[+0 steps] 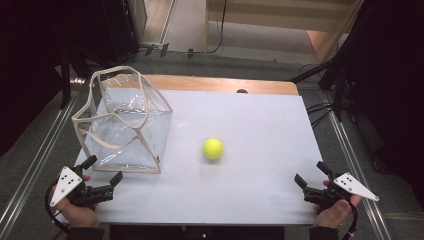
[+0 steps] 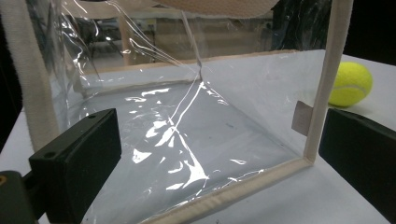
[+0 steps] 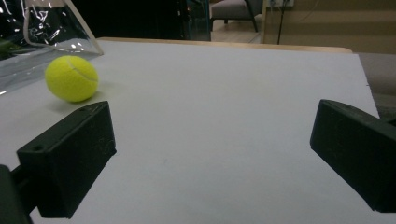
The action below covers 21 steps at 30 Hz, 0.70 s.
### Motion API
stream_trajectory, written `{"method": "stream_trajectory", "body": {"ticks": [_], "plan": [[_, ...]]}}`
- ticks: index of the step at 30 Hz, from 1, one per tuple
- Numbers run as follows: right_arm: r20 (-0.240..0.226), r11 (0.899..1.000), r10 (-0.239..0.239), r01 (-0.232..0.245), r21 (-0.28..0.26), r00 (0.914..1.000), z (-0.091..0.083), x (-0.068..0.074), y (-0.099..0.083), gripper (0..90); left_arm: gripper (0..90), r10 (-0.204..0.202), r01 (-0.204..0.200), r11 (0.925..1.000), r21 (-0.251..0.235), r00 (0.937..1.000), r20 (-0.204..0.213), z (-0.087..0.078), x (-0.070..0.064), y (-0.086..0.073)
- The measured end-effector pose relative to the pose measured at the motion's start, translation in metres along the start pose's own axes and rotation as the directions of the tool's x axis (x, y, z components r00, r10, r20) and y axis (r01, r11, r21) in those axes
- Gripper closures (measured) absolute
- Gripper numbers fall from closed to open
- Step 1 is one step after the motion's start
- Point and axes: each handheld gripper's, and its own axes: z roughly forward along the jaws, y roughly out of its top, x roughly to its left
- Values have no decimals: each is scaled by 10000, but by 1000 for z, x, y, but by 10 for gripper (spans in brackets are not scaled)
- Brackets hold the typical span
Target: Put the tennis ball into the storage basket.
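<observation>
left gripper (image 1: 104, 169) jaws wide, empty, I've got it just by the clear bag (image 1: 125, 125) | right gripper (image 1: 310, 173) wide, empty | tennis ball (image 1: 213, 148) mid-table (image 1: 260, 130)

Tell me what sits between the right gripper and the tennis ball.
Nothing: only bare white table separates the right gripper from the tennis ball, as the high view shows.

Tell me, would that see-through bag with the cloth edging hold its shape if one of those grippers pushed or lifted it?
Probably not well. The clear bag has thin, wrinkled film walls, so they would likely buckle under a push. Its cream straps droop inward, suggesting floppiness. With nothing inside, it looks light and might slide on the white table rather than stay put.
</observation>
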Motion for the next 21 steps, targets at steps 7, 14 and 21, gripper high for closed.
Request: {"method": "stream_trajectory", "body": {"ticks": [7,14,21], "plan": [[26,9999,-88,88,-55,10000,0,0,0,0,0,-13,12,9999,-122,10000,-54,-1,0,-1],[153,9998,-171,170,79,9997,3,2,2,0,0,-24,32,9995,-307,9997,244,-3,1,-1],[-96,9998,-184,185,62,9998,10,3,6,0,0,-149,152,9996,-246,9998,127,-1,3,-1]]}}
